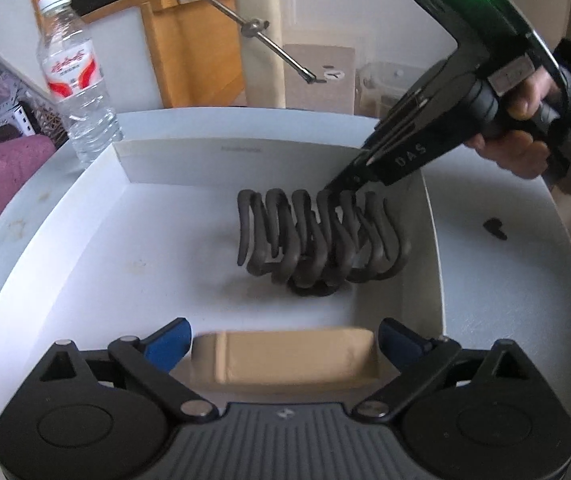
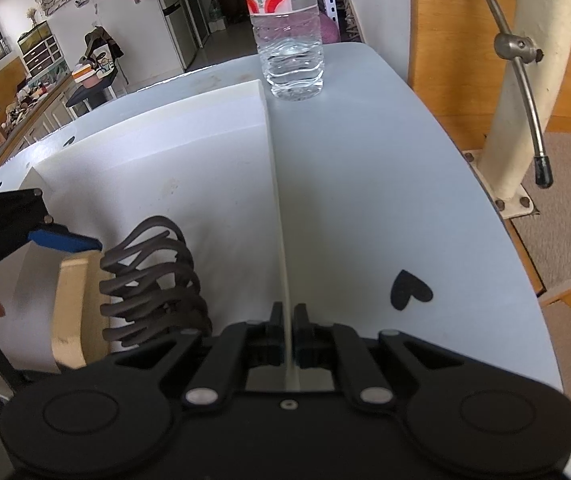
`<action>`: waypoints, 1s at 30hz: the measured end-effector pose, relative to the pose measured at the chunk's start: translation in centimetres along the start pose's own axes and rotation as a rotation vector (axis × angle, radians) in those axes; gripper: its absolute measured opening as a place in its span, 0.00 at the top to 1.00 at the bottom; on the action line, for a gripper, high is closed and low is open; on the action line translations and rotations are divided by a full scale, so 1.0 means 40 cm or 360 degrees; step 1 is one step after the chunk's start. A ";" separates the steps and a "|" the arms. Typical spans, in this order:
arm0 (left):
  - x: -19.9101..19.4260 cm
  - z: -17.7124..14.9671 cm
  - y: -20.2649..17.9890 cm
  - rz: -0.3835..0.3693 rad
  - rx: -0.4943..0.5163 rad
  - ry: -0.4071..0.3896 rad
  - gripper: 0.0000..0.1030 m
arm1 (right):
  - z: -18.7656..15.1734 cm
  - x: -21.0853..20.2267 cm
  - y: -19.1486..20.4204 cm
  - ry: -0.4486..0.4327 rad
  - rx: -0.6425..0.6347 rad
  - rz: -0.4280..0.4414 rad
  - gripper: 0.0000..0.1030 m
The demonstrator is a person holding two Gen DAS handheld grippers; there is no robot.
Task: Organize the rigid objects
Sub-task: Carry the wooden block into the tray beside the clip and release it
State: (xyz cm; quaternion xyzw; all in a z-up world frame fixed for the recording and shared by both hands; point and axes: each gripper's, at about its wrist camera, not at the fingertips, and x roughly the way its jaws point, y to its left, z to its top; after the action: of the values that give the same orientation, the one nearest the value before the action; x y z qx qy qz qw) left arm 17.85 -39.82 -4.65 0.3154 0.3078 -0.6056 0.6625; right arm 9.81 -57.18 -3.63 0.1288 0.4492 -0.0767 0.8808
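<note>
Left gripper (image 1: 283, 350) has a tan wooden block (image 1: 285, 362) pinched between its blue pads (image 1: 167, 340), jaws spread to the block's full length, its long axis running crosswise between the fingers. Straight ahead, inside the white tray (image 1: 85, 216), stands the dark wire rack (image 1: 317, 240), loops lined up side to side, parallel to the block. Over on the far side, the right gripper (image 2: 286, 318) has its fingers nearly together, clamped on the tray's thin side wall (image 2: 275, 184) and steadying it. The block sits just short of the rack, so the left hand is the one placed to act.
</note>
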 end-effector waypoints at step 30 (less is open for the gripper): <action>-0.064 -0.034 0.090 0.0272 -0.0342 -0.0115 0.02 | -0.005 -0.001 -0.001 -0.0012 -0.0001 0.0010 0.95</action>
State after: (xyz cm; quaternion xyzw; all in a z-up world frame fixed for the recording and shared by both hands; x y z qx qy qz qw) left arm 21.22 -36.95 -3.29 0.2458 0.3187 -0.5215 0.7524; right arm 9.63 -57.17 -3.73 0.1295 0.4455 -0.0743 0.8828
